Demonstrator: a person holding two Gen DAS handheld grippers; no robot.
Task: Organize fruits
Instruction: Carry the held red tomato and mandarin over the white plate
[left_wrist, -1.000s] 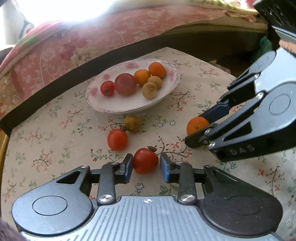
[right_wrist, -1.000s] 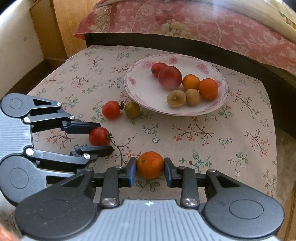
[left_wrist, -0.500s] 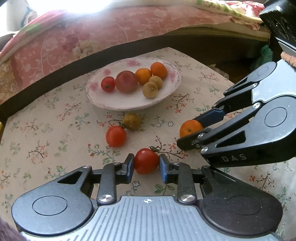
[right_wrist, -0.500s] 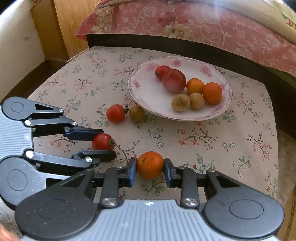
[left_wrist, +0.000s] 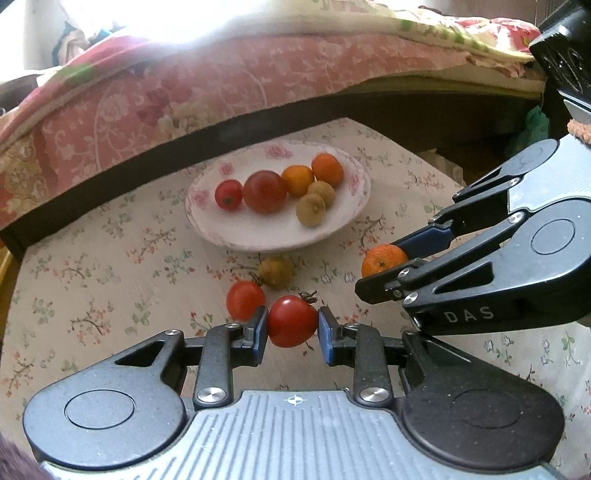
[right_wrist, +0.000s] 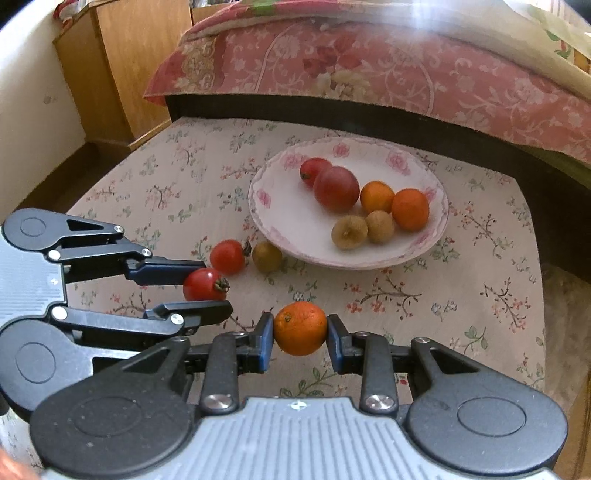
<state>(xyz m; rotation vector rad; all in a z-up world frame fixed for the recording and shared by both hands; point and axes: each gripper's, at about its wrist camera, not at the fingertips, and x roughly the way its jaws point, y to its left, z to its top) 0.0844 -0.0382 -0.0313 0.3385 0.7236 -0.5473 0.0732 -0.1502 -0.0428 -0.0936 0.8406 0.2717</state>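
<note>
Left gripper is clamping a cherry tomato; right gripper is gripping a mandarin (both level, near side of the plate), fingers pointing far.

The left gripper gripped a red tomato between its blue-padded fingers. To the right, the right gripper clasped an orange. On the floral bench a second tomato touched a brownish fruit, just before a plate with six fruits. A pink floral bed lay behind.
</note>
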